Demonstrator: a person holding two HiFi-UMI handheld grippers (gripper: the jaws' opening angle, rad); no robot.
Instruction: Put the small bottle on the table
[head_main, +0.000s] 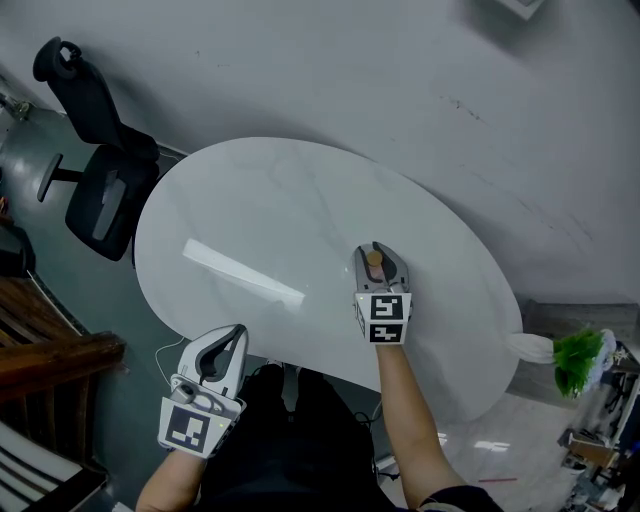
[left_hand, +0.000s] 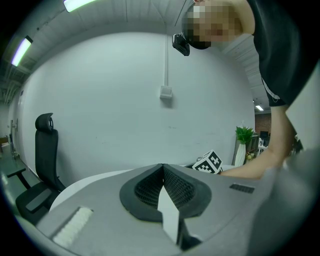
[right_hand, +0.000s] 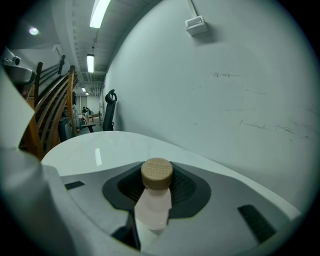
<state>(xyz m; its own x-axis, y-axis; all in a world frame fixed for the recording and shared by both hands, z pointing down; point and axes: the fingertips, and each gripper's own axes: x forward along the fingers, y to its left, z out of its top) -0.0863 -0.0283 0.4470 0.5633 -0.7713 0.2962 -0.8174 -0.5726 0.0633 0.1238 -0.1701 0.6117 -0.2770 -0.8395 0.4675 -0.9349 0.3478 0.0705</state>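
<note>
Jaws of our right gripper (head_main: 377, 252) are clamped on the small bottle (right_hand: 153, 200), pads pressing its pale, translucent body just below the round wood-coloured cap (right_hand: 157, 173). The bottle stands upright between them, cap uppermost. Beneath the gripper and ahead of it spreads the white oval table (head_main: 260, 220). We cannot tell whether the bottle's base touches the top yet.

We judge the bottle light and fairly stiff, probably plastic, with a smooth skin that could slip in a loose hold. It is slim, so it should tip easily on a narrow base. The body under the cap looks like the right place to hold it, as the cap itself might turn or lift off. Releasing only once the base sits flat seems wise to us.

Our left gripper (left_hand: 163, 170) is closed with nothing in it, hanging off the table's near edge, well to the left of the working one. Farther off on that side stands a black office chair (head_main: 100, 190), and far to the right a green plant (head_main: 578, 358).
</note>
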